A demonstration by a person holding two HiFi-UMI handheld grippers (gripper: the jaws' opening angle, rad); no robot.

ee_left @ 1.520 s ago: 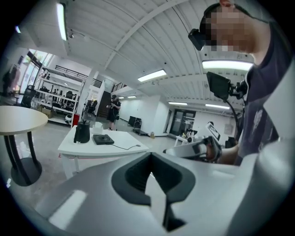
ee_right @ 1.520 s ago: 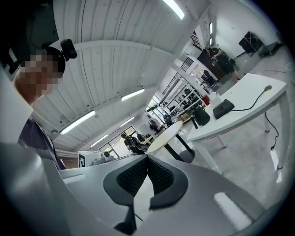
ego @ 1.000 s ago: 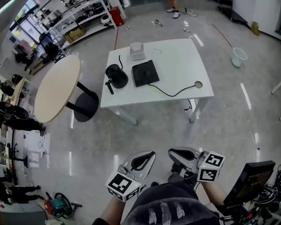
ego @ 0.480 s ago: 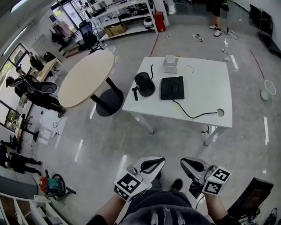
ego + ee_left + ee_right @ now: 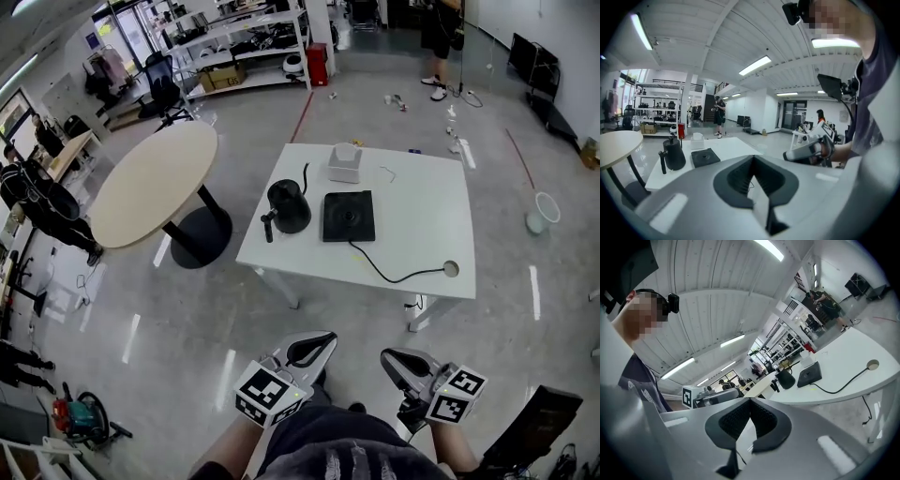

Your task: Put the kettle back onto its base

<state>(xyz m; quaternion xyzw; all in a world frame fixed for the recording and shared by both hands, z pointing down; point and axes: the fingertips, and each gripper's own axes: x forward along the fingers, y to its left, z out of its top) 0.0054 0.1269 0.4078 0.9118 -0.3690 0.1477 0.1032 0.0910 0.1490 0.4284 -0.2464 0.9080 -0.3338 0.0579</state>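
Black kettle (image 5: 286,206) beside its base (image 5: 349,216); left tongs (image 5: 323,342) and right tongs (image 5: 389,356) pressed together, forearms (image 5: 220,457) cut off.

Head view looks down; all share the table (image 5: 422,211).

My left gripper (image 5: 328,336) and right gripper (image 5: 385,355) are pale grey with black ribbed pads (image 5: 736,180), and their marker cubes (image 5: 269,395) are patterned in black-and-white squares. The kettle (image 5: 286,206) is matte black all over, handle and spout too. Its square base (image 5: 348,216) is black as well, and so is the cord (image 5: 394,275). The table (image 5: 422,216) is plain white, as is the small box (image 5: 344,162). The round table (image 5: 141,187) has a beige top and a black pedestal. The floor (image 5: 281,309) is glossy grey, streaked with pale reflections and crossed by a thin red line (image 5: 302,117). The bucket (image 5: 541,211) is white, and the cabinet (image 5: 318,64) is red.
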